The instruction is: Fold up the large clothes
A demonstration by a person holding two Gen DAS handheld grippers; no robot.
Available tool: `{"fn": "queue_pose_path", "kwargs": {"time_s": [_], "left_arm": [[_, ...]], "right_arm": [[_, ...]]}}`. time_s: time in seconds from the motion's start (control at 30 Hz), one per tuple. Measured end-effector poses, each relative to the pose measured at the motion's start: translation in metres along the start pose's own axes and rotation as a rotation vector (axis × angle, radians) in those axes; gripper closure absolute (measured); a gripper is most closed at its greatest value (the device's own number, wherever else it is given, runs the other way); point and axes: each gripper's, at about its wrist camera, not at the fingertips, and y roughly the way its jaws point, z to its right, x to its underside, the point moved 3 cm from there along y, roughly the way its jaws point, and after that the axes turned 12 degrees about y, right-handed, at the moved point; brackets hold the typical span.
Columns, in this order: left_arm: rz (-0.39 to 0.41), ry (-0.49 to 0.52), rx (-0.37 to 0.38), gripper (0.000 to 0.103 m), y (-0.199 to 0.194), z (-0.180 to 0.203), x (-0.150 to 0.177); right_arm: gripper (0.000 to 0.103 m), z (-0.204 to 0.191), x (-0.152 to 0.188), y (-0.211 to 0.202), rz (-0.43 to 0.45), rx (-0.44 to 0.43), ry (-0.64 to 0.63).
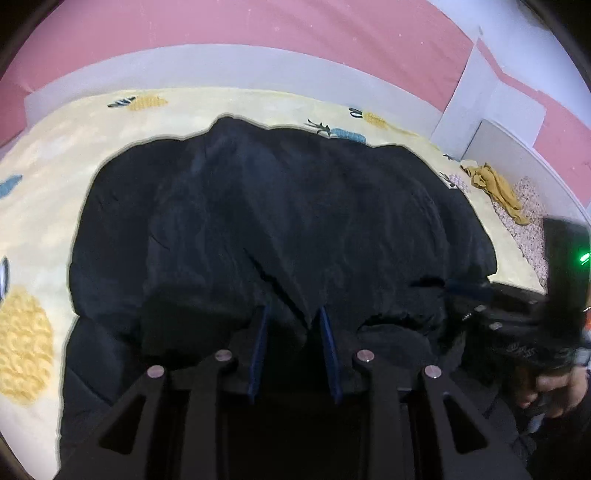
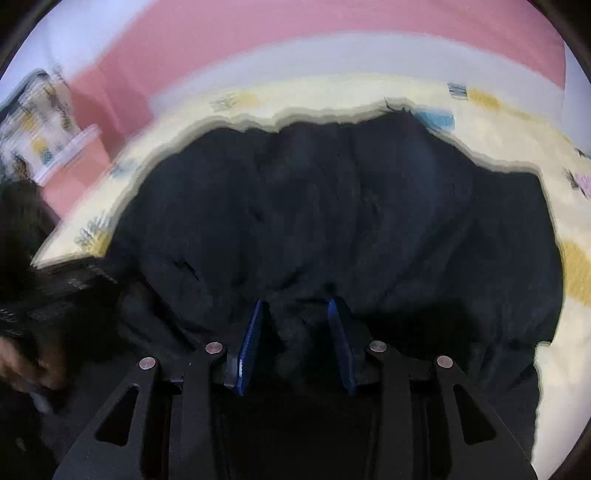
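A large black garment lies spread over a pale yellow bed cover. A fold of its near edge is bunched between the blue pads of my left gripper, which is shut on the cloth. In the right wrist view the same black garment fills the middle, and my right gripper is shut on another bunch of its near edge. The right gripper also shows at the right edge of the left wrist view, with a person's hand behind it. What lies under the lifted edge is hidden.
The bed cover has pineapple prints and reaches a white and pink wall at the back. A mustard cloth lies crumpled at the far right of the bed. A patterned pillow stands at the far left.
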Motion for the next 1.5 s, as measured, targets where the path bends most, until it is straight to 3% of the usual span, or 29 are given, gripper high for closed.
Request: {"fn": "queue_pose_path", "kwargs": {"time_s": [0.2,0.33,0.43,0.6,0.7,0.77,0.83,1.0,1.1,1.2,1.37,1.5], "left_arm": [[0.009,-0.023,0.016,0.072,0.008,-0.004,0.007],[-0.030,-0.017,0.004,0.071,-0.008,-0.003,0.001],[-0.046,0.030,-0.019,0.071,-0.022,-0.001,-0.007],[0.022,0.027,-0.043,0.071,-0.033,-0.012,-0.037],[0.051,-0.002,-0.072,0.069,-0.021,-0.025,-0.055],[0.003,-0.029,-0.104,0.068,0.003,-0.042,-0.054],[-0.026,-0.069,-0.060,0.068,0.022,-0.055,-0.042],[-0.005,-0.072,-0.057,0.068,0.007,-0.055,-0.041],[0.053,-0.040,-0.081,0.068,-0.006,-0.053,-0.063],[0.093,0.003,-0.142,0.066,0.006,-0.055,-0.097],[0.011,-0.052,-0.152,0.066,0.062,-0.076,-0.104],[0.050,-0.059,-0.114,0.066,0.067,-0.080,-0.093]], "right_arm": [[0.065,0.002,0.004,0.012,0.033,0.021,-0.022],[0.065,-0.002,0.001,-0.007,0.020,0.034,-0.018],[0.065,-0.006,-0.008,-0.036,0.081,0.000,-0.018],[0.065,0.002,-0.047,-0.055,0.184,0.017,0.001],[0.065,0.020,-0.066,-0.041,0.193,0.038,0.040],[0.065,0.042,-0.072,-0.023,0.168,0.066,0.111],[0.065,0.057,-0.063,-0.004,0.129,0.062,0.155],[0.065,0.054,-0.056,-0.015,0.145,0.055,0.152],[0.065,0.045,-0.076,-0.033,0.214,0.039,0.108],[0.065,0.040,-0.103,-0.026,0.221,0.009,0.107],[0.065,0.056,-0.123,0.035,0.105,0.088,0.132],[0.065,0.075,-0.112,0.045,0.100,0.023,0.194]]}}
